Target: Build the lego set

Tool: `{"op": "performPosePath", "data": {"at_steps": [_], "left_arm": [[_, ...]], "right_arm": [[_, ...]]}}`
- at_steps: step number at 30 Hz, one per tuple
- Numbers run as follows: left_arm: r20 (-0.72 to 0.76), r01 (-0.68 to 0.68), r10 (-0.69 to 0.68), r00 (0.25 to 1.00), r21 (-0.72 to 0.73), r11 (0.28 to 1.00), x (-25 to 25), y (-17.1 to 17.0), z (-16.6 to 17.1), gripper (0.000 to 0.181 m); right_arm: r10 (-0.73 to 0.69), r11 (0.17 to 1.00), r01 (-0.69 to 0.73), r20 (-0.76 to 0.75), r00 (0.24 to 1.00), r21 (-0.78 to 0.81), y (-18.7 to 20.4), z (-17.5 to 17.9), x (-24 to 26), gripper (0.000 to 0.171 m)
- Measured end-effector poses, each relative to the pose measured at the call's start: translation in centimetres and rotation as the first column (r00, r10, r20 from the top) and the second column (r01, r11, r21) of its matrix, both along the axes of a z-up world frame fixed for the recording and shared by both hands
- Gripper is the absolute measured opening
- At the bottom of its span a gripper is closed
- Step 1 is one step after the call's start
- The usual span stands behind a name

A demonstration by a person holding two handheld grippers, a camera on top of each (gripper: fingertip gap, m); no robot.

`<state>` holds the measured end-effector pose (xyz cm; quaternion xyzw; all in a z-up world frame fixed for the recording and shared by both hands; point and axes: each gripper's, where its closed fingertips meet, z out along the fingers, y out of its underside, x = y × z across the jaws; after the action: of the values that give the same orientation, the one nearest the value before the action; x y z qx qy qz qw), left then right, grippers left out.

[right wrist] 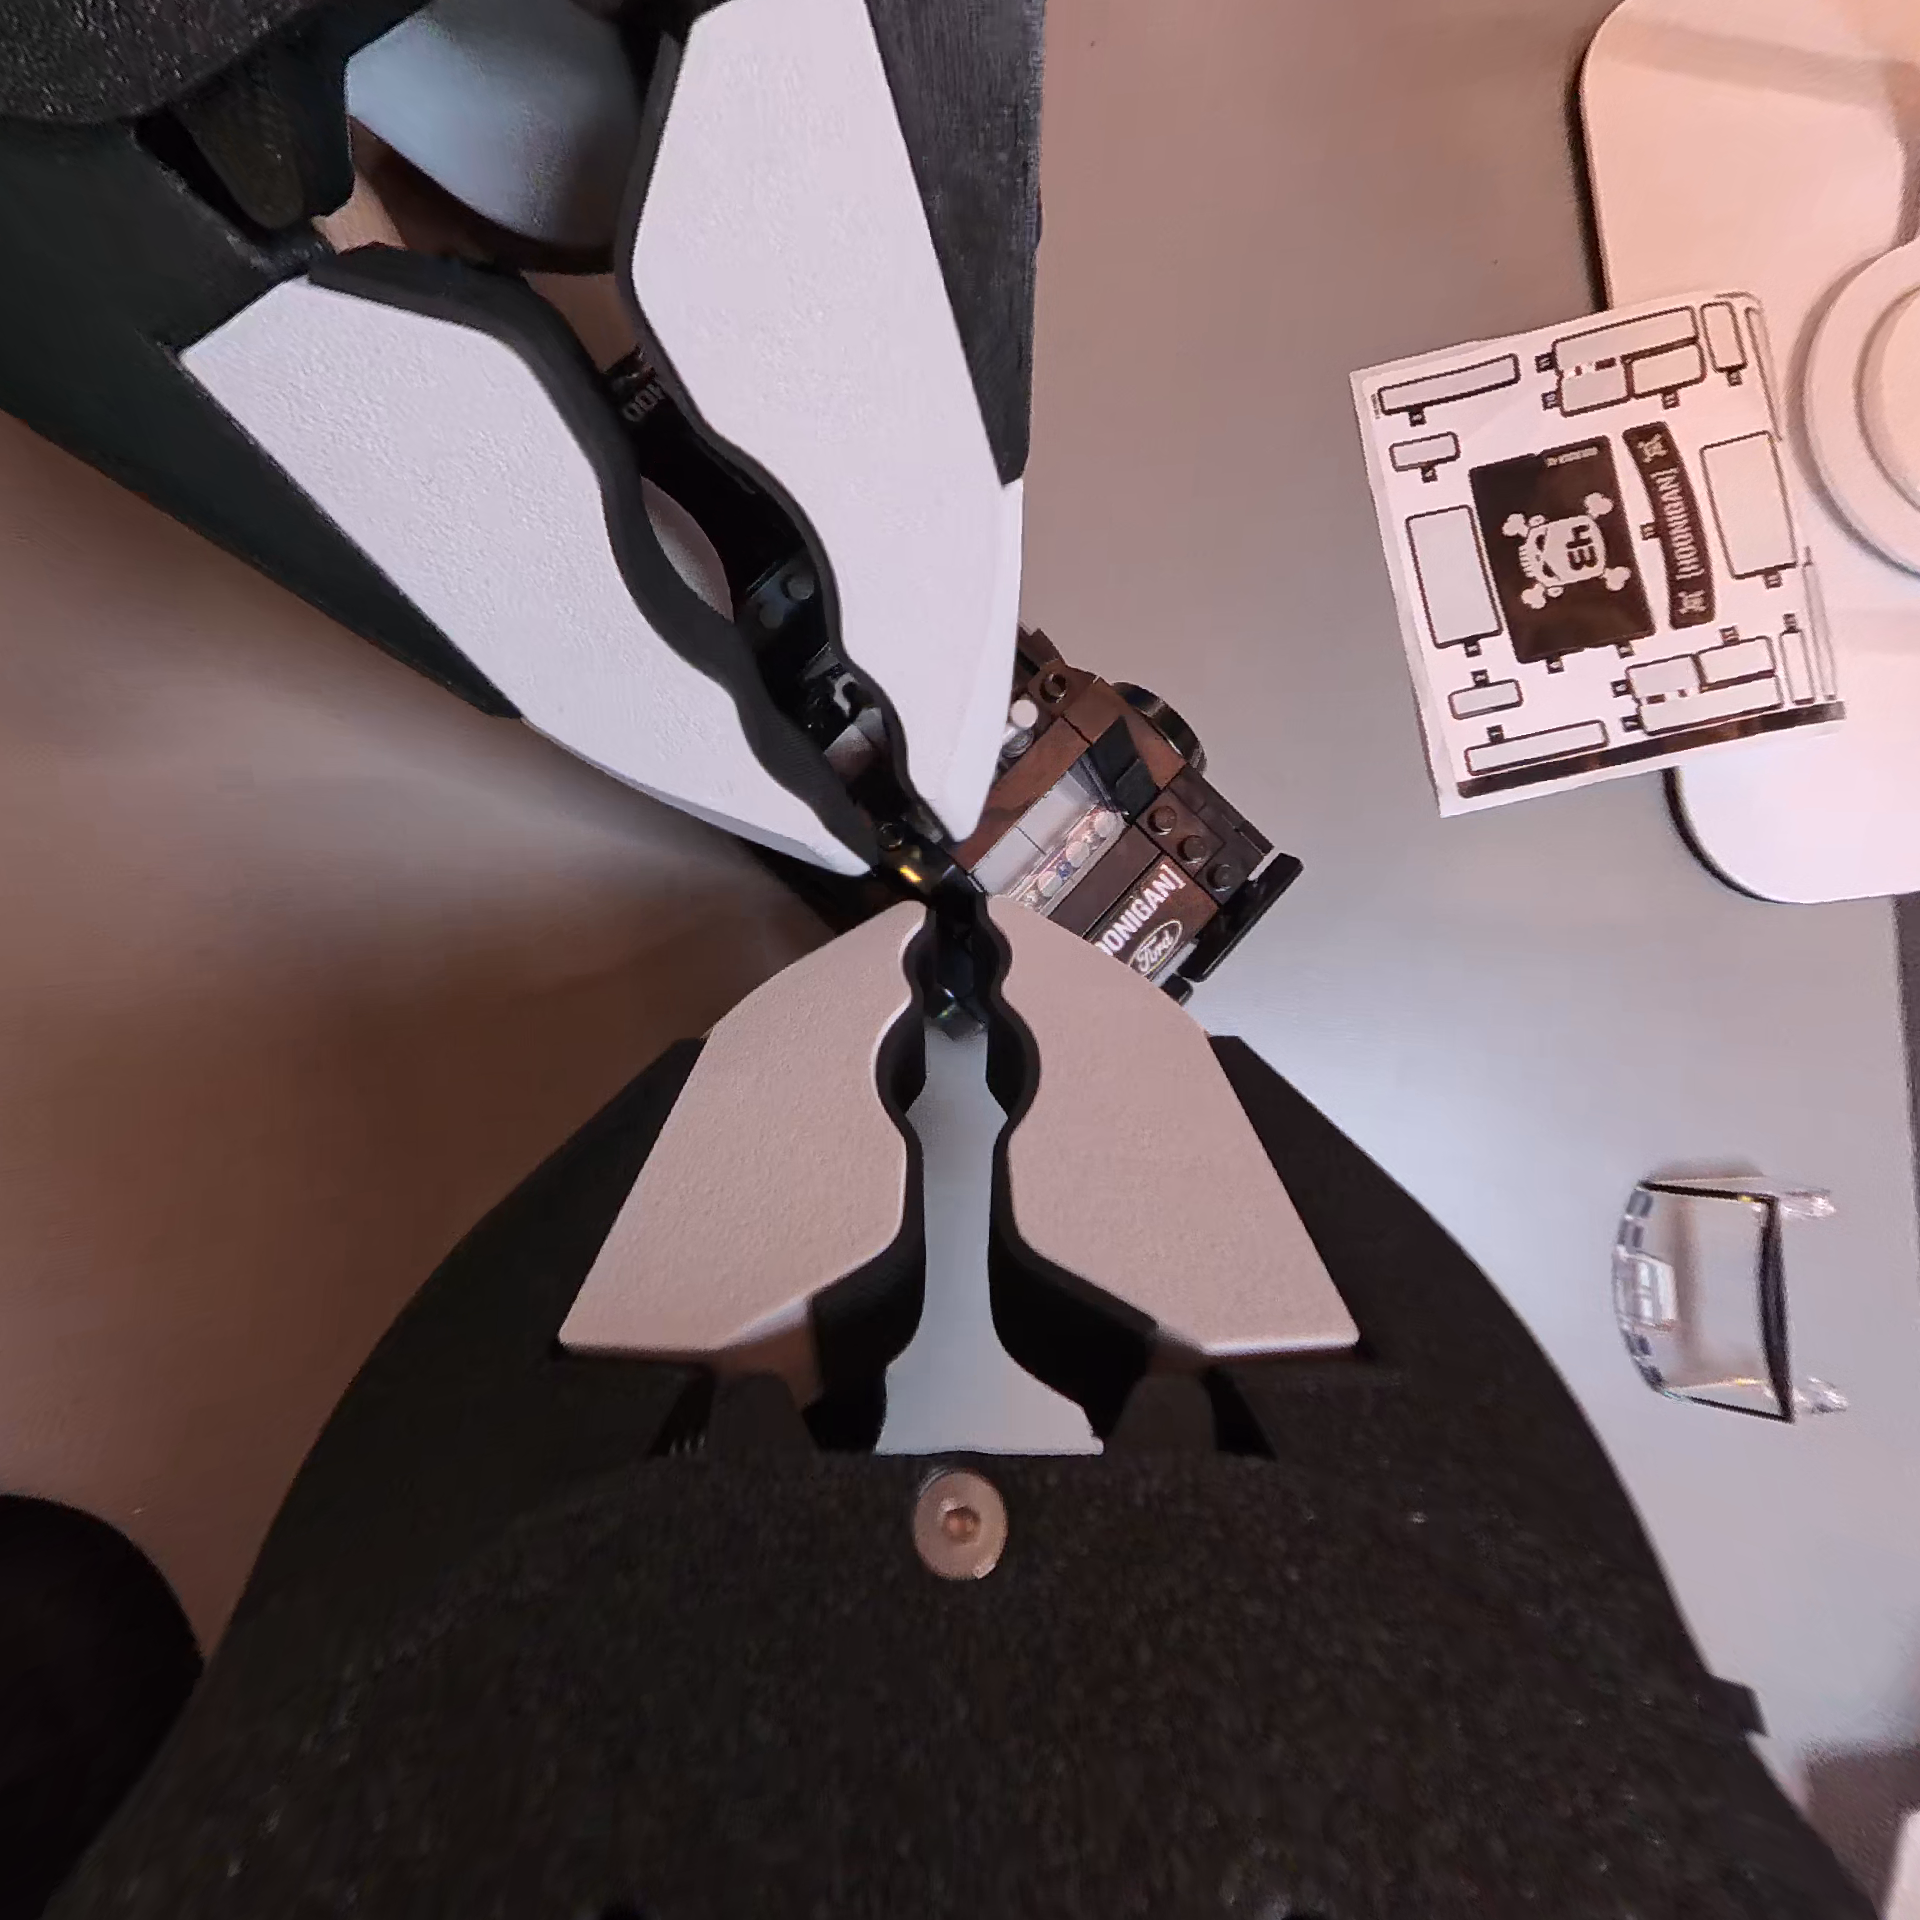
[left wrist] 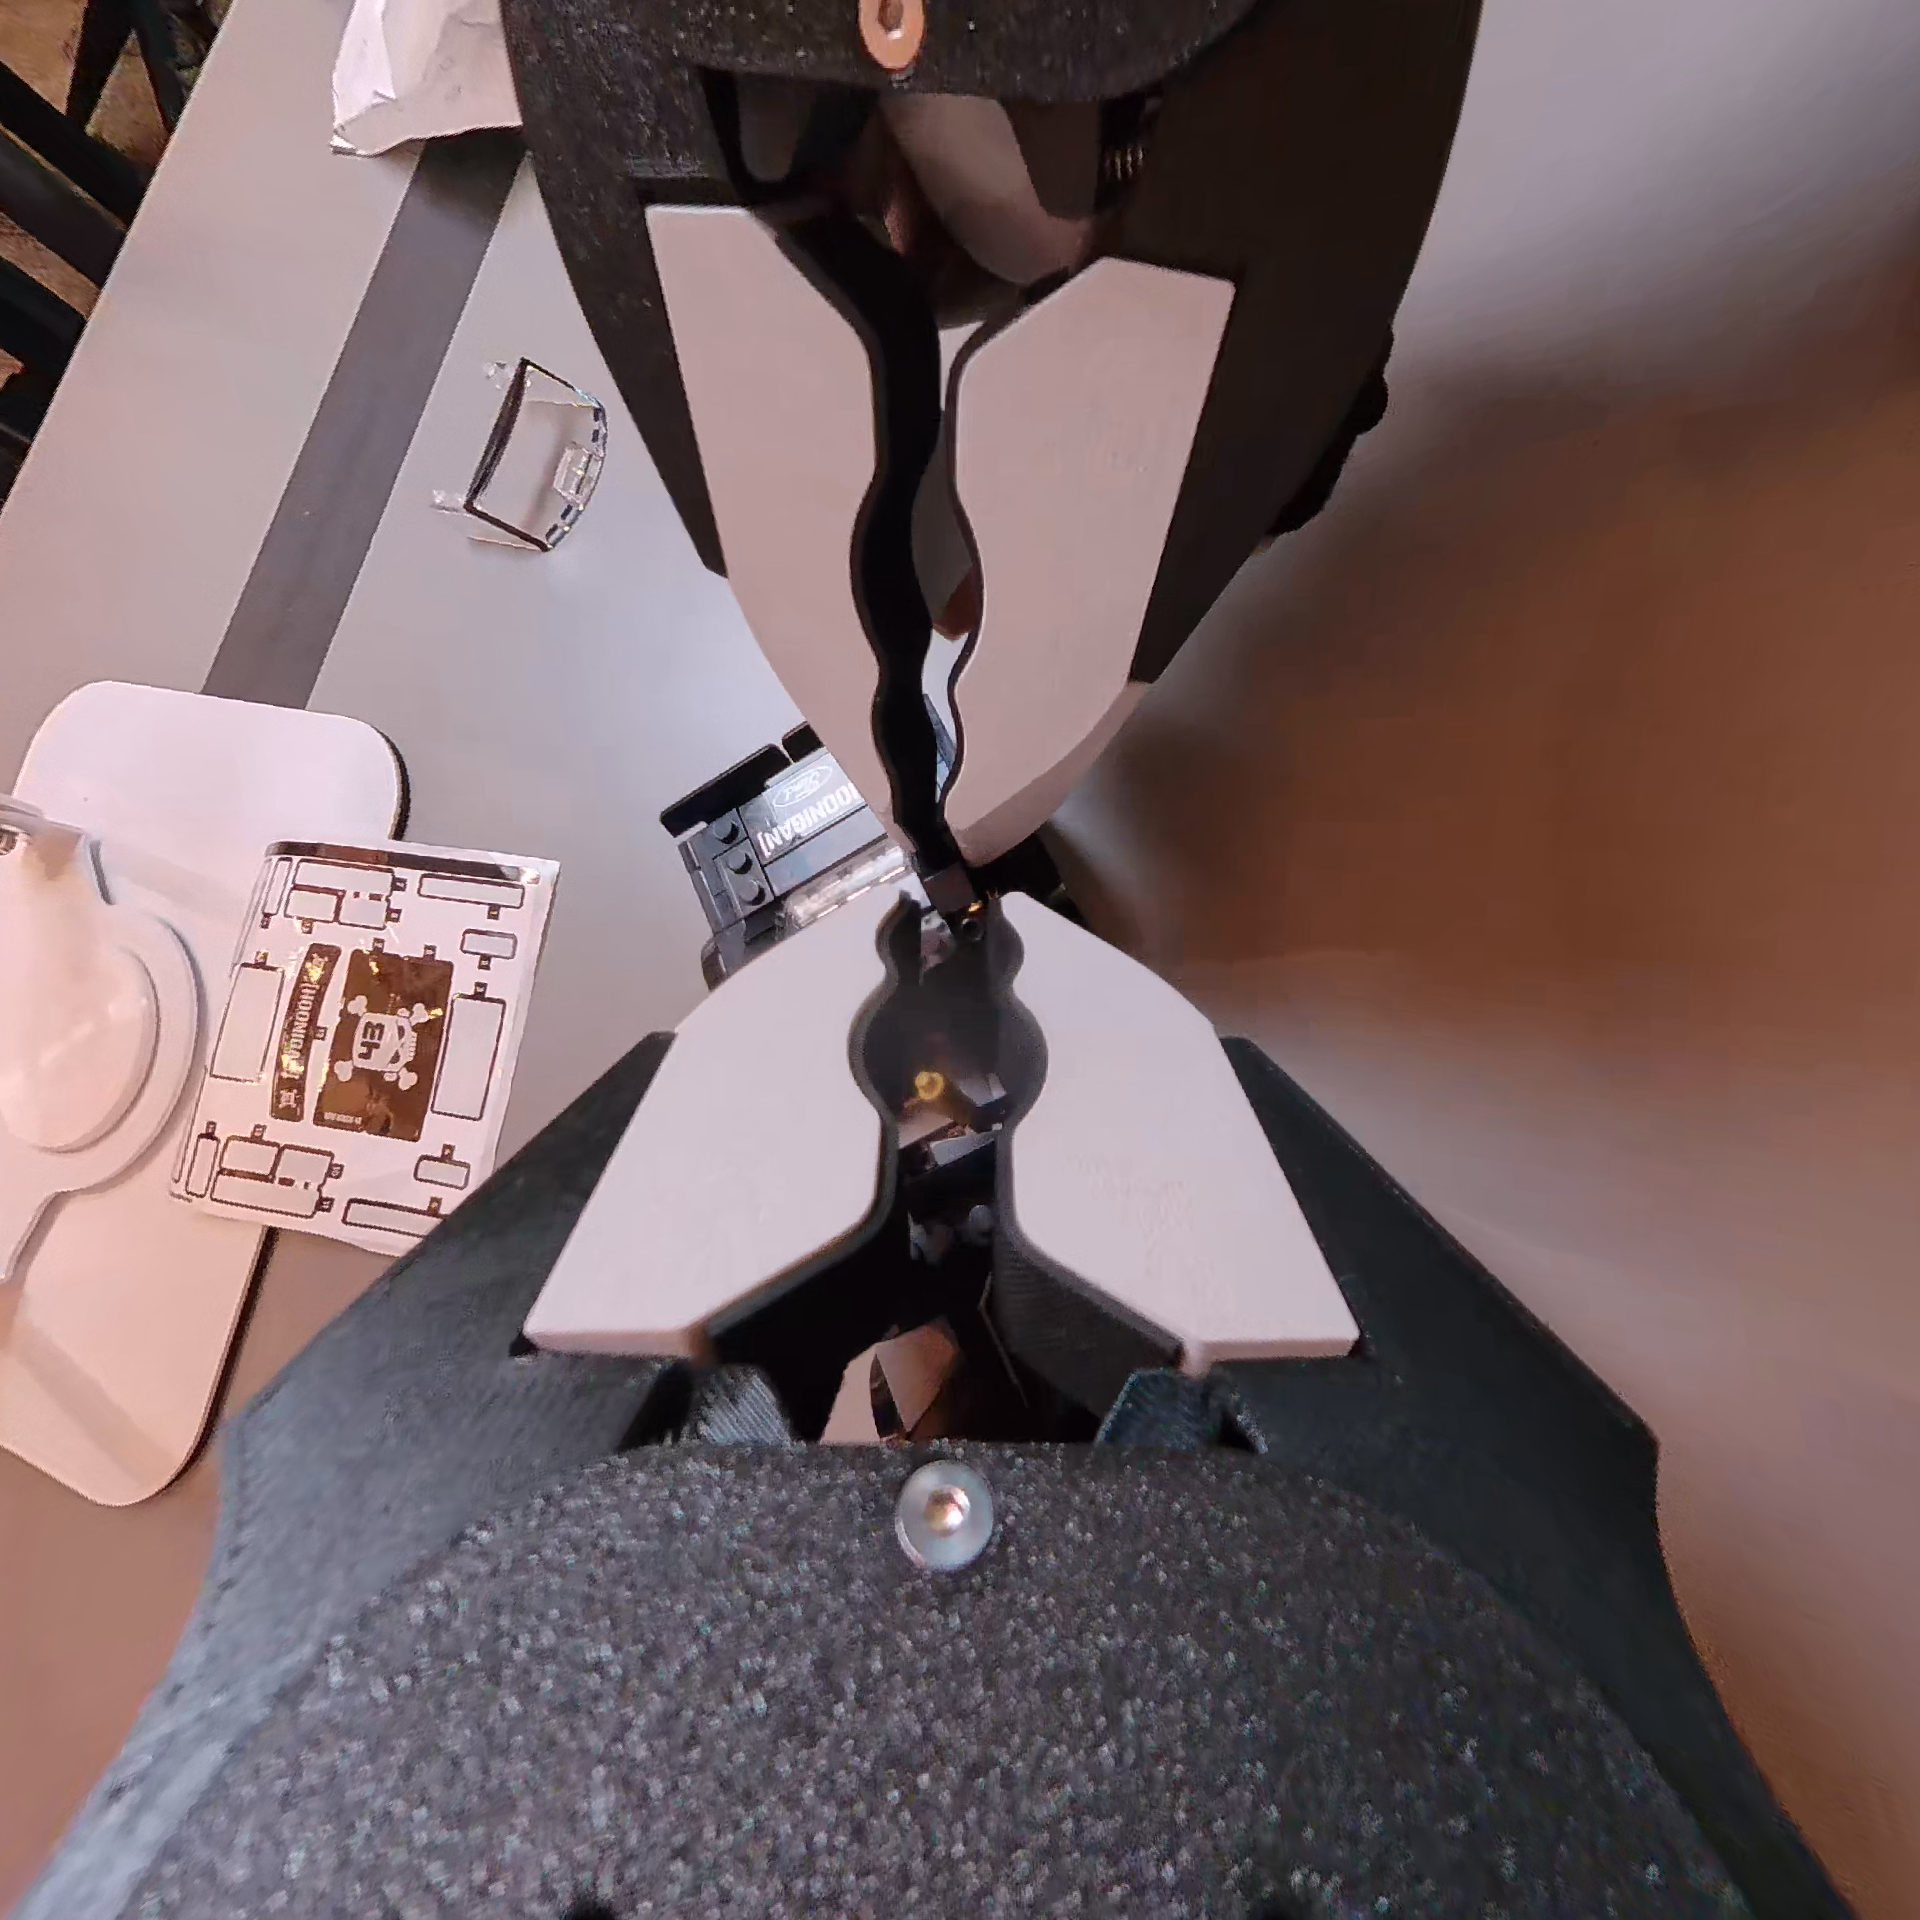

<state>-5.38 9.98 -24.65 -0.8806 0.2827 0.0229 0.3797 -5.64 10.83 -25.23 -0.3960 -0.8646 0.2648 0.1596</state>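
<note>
A black lego car with stickered panels is held between the fingers of my left gripper, which is shut on it; parts of it show through the finger gap. In the right wrist view the car sticks out beside the left gripper, which comes in from the upper left. My right gripper is shut on a small black piece and holds it tip to tip against the car's end. In the left wrist view the right gripper comes down from the top with the black piece.
A clear windscreen piece lies loose on the grey table. A sticker sheet overlaps a white rounded board. Crumpled white wrapping lies at the far table edge. My left and right fingertips are right by each other.
</note>
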Motion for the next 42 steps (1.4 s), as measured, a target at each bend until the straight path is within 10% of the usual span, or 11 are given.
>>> {"op": "performPosePath", "data": {"at_steps": [24, 30, 42], "left_arm": [[-0.03, -0.001, 0.0, 1.0, -0.015, 1.0, -0.4, 0.5, -0.2, 0.01], [-0.043, -0.027, 0.026, 0.999, -0.025, 0.999, -0.7, 0.4, -0.2, 0.01], [-0.063, -0.003, 0.0, 0.998, -0.037, 0.999, 0.2, -1.1, -0.2, 0.009]], "right_arm": [[-0.127, 0.964, 0.151, 0.117, 0.985, -0.22, 3.2, 0.3, -1.0, 0.038], [-0.185, 0.837, 0.308, 0.296, 0.937, -0.452, 3.3, -0.6, -1.9, 0.011], [-0.454, 0.699, 0.532, 0.278, 0.847, -0.478, 1.2, -0.6, 2.5, 0.008]]}}
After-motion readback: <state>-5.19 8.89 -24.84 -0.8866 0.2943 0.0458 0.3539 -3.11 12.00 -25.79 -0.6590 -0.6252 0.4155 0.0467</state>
